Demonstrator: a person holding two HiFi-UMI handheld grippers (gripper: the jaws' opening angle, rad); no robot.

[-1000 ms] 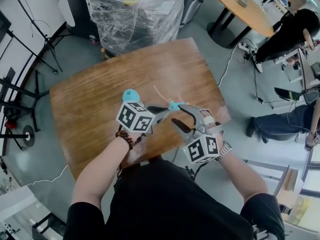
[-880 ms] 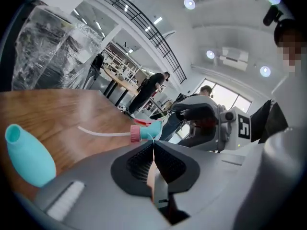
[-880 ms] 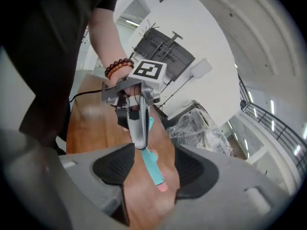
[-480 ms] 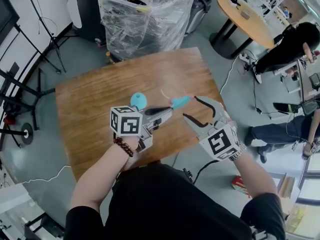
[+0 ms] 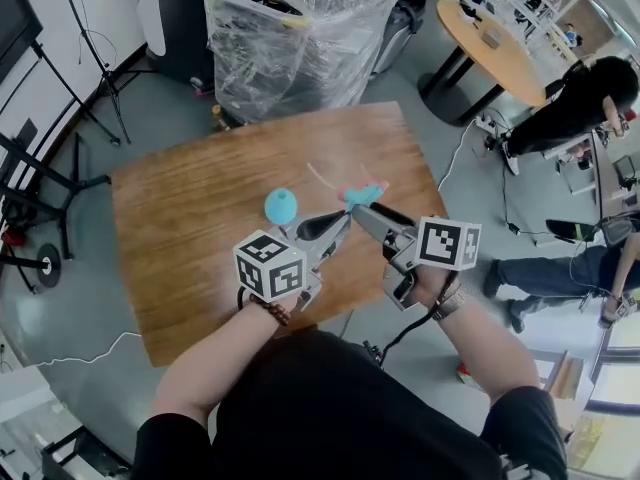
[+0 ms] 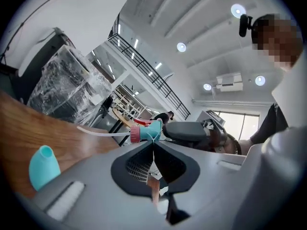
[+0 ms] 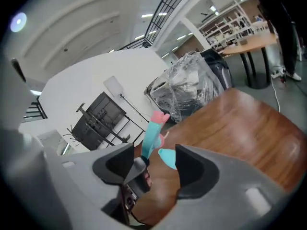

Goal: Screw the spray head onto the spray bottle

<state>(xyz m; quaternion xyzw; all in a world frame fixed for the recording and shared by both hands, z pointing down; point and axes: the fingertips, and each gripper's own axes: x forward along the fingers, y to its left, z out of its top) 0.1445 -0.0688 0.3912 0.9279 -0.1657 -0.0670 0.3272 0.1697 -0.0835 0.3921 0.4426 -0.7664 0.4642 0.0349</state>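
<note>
A small teal spray bottle [image 5: 281, 206] stands alone on the wooden table [image 5: 190, 208], also seen in the left gripper view [image 6: 44, 166] and the right gripper view [image 7: 168, 158]. The teal spray head [image 5: 362, 194] with its pink nozzle and thin white tube is held in the air above the table. My left gripper [image 5: 343, 218] is shut on it at its tip [image 6: 153, 140], where the spray head [image 6: 147, 131] points left. My right gripper [image 5: 368, 211] has just been opening and stands wide open [image 7: 154, 155] right beside the spray head [image 7: 152, 132], pressing on nothing.
A plastic-wrapped stack [image 5: 290, 28] stands behind the table. At the back right are a round table [image 5: 490, 23] and a seated person [image 5: 570, 78]. Tripod stands [image 5: 40, 168] are on the left. A cable [image 5: 455, 138] runs over the floor at the right.
My left gripper has lifted the spray head higher and levelled out. My right gripper has rolled over, so its cube shows another face, and has come in left to the spray head.
</note>
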